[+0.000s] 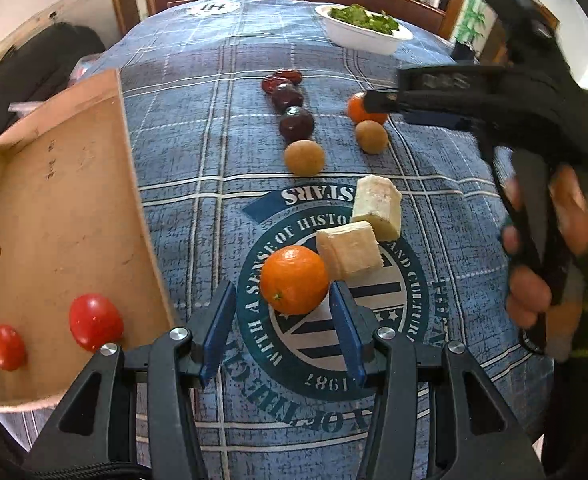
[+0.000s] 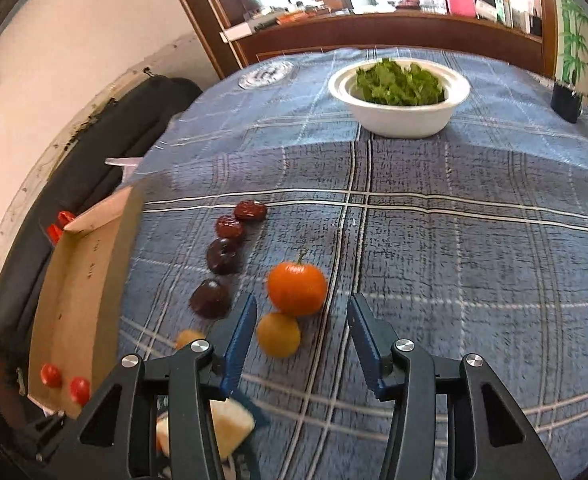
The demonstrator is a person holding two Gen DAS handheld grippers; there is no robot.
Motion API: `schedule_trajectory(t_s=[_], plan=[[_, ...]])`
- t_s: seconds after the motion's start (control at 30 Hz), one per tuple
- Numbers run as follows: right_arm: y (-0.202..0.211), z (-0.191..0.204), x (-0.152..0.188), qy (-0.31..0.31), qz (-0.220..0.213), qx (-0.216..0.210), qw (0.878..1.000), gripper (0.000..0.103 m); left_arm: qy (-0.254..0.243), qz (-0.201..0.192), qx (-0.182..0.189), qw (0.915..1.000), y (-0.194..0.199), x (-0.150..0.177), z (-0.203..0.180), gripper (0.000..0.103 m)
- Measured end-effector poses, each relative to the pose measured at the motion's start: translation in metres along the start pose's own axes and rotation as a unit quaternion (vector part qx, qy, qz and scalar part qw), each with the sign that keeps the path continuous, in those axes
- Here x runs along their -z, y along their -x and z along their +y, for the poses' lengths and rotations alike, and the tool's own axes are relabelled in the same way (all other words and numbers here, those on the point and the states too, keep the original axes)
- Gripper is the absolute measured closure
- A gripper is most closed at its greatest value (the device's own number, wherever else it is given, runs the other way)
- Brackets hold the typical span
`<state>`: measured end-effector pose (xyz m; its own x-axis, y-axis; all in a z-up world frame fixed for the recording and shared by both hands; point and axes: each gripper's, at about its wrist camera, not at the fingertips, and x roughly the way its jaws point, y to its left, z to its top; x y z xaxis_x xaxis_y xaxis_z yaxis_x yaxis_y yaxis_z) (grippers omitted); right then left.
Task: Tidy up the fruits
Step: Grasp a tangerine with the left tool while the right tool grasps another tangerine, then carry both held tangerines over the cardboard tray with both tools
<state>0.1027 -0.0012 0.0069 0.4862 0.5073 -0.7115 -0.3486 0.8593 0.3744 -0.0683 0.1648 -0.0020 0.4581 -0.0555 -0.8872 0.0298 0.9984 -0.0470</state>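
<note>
Left tongs (image 1: pixel 282 320) hang spread around the near orange (image 1: pixel 295 279), the right pad looking to touch its side, the left pad clear, so no pinch yet; the job here is to centre the fruit between the pads and squeeze gently, since a round orange will roll out, and the pale block (image 1: pixel 348 249) just beside it could get nudged; right tongs (image 2: pixel 302 340) are spread too, pinching nothing, poised over the far orange (image 2: pixel 297 288) and the small tan fruit (image 2: pixel 279 334) touching it; better to take one at a time; the box (image 1: pixel 54 208) at the left of the surface (image 1: pixel 434 208) holds two tomatoes (image 1: pixel 94 321); the white bowl (image 2: pixel 402 118) at the far end holds leafy greens only.
</note>
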Motion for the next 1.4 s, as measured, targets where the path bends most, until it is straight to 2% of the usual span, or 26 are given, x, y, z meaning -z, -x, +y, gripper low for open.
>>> schedule_trajectory(t_s=[0.13,0.27,0.33,0.47,0.6,0.87,1.13,1.4], plan=[[-0.018,0.001,-0.003,-0.002,0.021,0.000,1.000,0.055,-0.012,0.000,0.005,0.9999,-0.004,-0.002,-0.003,0.056],[-0.026,0.001,-0.002,-0.001,0.020,0.003,1.000,0.064,-0.019,-0.011,-0.004,0.9998,-0.008,-0.006,-0.004,0.057],[-0.027,0.001,-0.003,-0.001,0.018,-0.003,1.000,0.066,-0.027,-0.021,-0.018,0.9993,-0.009,-0.006,-0.005,0.070],[-0.024,0.002,-0.002,0.001,0.014,-0.002,1.000,0.066,-0.021,-0.026,-0.011,0.9994,-0.009,-0.009,-0.001,0.072],[-0.008,0.001,0.000,-0.002,-0.004,-0.010,1.000,0.066,-0.003,-0.030,0.003,0.9996,-0.003,-0.010,0.006,0.072],[0.036,0.004,0.013,-0.001,-0.036,-0.037,0.999,0.066,0.019,-0.067,0.001,0.9976,0.034,-0.008,0.011,0.072],[0.076,0.030,0.030,0.031,-0.055,-0.068,0.996,0.067,0.037,-0.095,-0.023,0.9945,0.060,-0.009,0.017,0.072],[0.088,0.054,0.046,0.060,-0.055,-0.080,0.994,0.067,0.056,-0.110,-0.054,0.9908,0.070,-0.006,0.028,0.072]])
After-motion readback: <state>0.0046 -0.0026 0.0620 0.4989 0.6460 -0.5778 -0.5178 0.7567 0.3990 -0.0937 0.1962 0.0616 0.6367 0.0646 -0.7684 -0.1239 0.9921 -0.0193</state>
